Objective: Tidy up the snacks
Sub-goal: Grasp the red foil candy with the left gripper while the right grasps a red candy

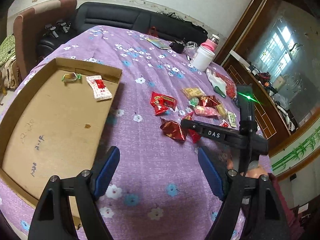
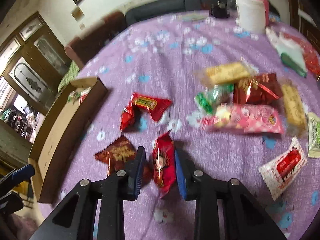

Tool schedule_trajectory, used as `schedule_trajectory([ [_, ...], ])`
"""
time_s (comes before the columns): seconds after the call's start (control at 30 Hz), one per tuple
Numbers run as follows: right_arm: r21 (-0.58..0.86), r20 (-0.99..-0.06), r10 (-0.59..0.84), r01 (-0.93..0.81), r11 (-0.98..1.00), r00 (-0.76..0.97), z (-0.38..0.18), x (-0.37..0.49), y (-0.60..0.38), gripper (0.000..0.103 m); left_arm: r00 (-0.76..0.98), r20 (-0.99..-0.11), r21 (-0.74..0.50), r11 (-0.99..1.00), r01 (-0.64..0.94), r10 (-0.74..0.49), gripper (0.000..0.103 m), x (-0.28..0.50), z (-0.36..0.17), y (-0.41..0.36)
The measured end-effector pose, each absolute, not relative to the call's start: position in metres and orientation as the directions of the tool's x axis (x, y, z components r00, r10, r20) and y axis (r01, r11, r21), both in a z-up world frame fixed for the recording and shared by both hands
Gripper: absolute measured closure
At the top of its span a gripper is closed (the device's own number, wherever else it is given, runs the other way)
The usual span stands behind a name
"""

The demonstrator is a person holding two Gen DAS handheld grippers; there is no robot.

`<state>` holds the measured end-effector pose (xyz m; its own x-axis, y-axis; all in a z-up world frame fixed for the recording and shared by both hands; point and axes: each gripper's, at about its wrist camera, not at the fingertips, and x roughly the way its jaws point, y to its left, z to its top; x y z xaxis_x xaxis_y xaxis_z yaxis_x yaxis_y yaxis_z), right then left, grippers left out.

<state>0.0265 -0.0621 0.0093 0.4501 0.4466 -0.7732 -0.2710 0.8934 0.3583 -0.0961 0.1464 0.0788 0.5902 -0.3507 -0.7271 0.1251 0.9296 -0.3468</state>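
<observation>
Two snacks found in cardboard tray (image 1: pixel 50 120), left of frame; most remained on worktop (image 1: pixel 144 170). Right tongs (image 2: pixel 159 168) clamped on red packet (image 2: pixel 163 166); left tongs (image 1: pixel 158 172) wide, empty.

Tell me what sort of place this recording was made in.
Most likely a home living or dining room. A dark sofa runs along the wall behind a table under a purple flowered cloth, a wooden cabinet with glass doors stands to one side, and wrapped snacks lie scattered on the cloth.
</observation>
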Motion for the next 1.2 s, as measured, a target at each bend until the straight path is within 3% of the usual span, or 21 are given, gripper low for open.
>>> schedule_trajectory([
  [0.07,0.336,-0.778,0.425,-0.265,0.904,0.463,0.008,0.026,-0.064,0.081,0.583,-0.736,-0.339,0.933,0.121,-0.343,0.023,-0.092,0.076,0.141],
  [0.33,0.343,-0.774,0.389,-0.186,0.921,0.500,0.009,0.027,-0.095,0.082,0.534,-0.775,-0.304,0.940,0.153,-0.338,0.024,-0.050,0.046,0.089],
  [0.63,0.415,-0.765,0.437,-0.158,0.896,0.472,0.008,0.032,-0.107,0.081,0.537,-0.810,-0.174,0.971,0.165,-0.236,0.024,-0.005,0.008,0.056],
  [0.67,0.422,-0.763,0.442,-0.154,0.893,0.471,0.007,0.032,-0.109,0.081,0.558,-0.801,-0.145,0.974,0.173,-0.218,0.026,-0.005,0.008,0.053],
  [0.73,0.416,-0.762,0.435,-0.152,0.897,0.481,0.009,0.032,-0.110,0.081,0.588,-0.791,-0.074,0.980,0.184,-0.170,0.055,-0.006,0.007,0.046],
  [0.77,0.414,-0.758,0.434,-0.155,0.897,0.486,0.010,0.030,-0.110,0.081,0.599,-0.784,-0.061,0.982,0.181,-0.159,0.056,-0.006,0.008,0.046],
  [0.83,0.415,-0.752,0.438,-0.161,0.895,0.493,0.012,0.029,-0.109,0.081,0.603,-0.776,-0.095,0.979,0.178,-0.185,0.069,-0.007,0.012,0.051],
  [1.03,0.431,-0.716,0.460,-0.187,0.883,0.525,0.016,0.025,-0.108,0.081,0.596,-0.764,-0.198,0.969,0.145,-0.245,0.070,-0.020,0.026,0.083],
  [1.2,0.429,-0.692,0.457,-0.191,0.883,0.559,0.020,0.020,-0.107,0.081,0.636,-0.701,-0.326,0.938,0.117,-0.323,0.070,-0.048,0.055,0.124],
])
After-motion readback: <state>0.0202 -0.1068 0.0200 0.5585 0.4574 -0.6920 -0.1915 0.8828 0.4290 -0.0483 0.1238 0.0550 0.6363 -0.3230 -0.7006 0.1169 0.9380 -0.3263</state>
